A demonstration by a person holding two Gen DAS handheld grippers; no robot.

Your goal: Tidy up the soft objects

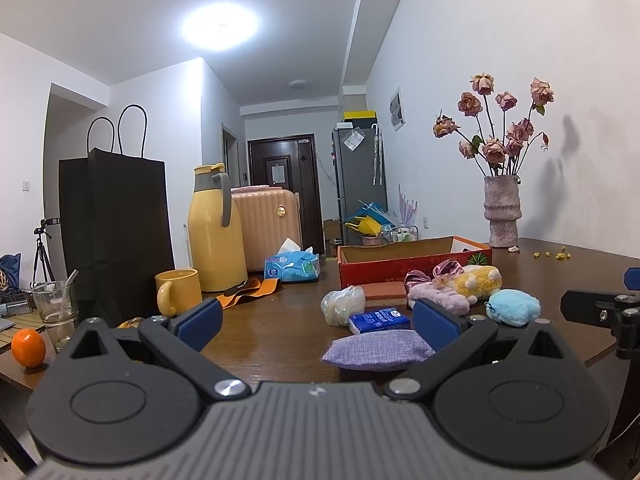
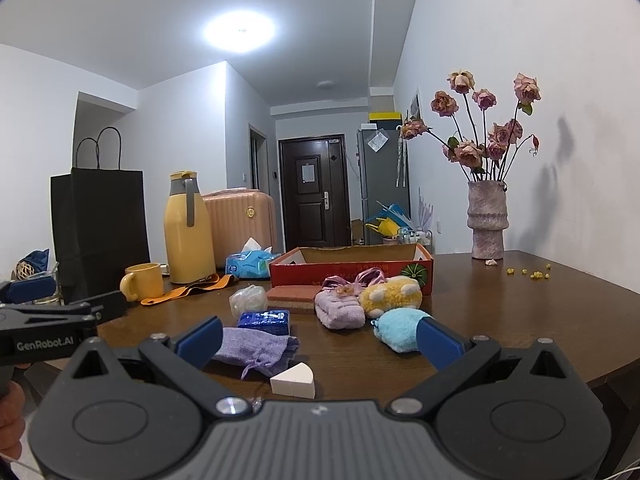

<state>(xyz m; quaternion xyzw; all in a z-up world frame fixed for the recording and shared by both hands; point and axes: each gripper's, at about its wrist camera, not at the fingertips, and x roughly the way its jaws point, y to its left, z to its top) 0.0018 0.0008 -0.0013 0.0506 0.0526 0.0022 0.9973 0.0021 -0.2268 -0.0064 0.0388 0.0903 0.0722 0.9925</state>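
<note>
Soft objects lie on the brown table in front of a red cardboard box [image 1: 400,264] [image 2: 344,270]: a purple cloth pouch [image 1: 378,350] [image 2: 256,350], a blue tissue pack [image 1: 380,320] [image 2: 264,320], a pink towel roll [image 1: 440,300] [image 2: 340,310], a yellow plush [image 1: 480,280] [image 2: 392,294], a light blue plush [image 1: 514,306] [image 2: 398,328], a pink scrunchie [image 2: 352,280], a whitish plastic bundle [image 1: 342,304] [image 2: 248,298] and a white wedge sponge [image 2: 292,382]. My left gripper [image 1: 318,326] is open and empty near the pouch. My right gripper [image 2: 320,340] is open and empty above the sponge.
A yellow mug [image 1: 178,292], yellow thermos [image 1: 216,232], black paper bag [image 1: 114,232], orange strap [image 1: 248,290], tissue packet [image 1: 292,266], a glass [image 1: 54,308] and an orange [image 1: 28,348] stand at left. A vase of dried roses [image 1: 502,212] stands at the back right. A brick-coloured pad [image 2: 296,294] lies by the box.
</note>
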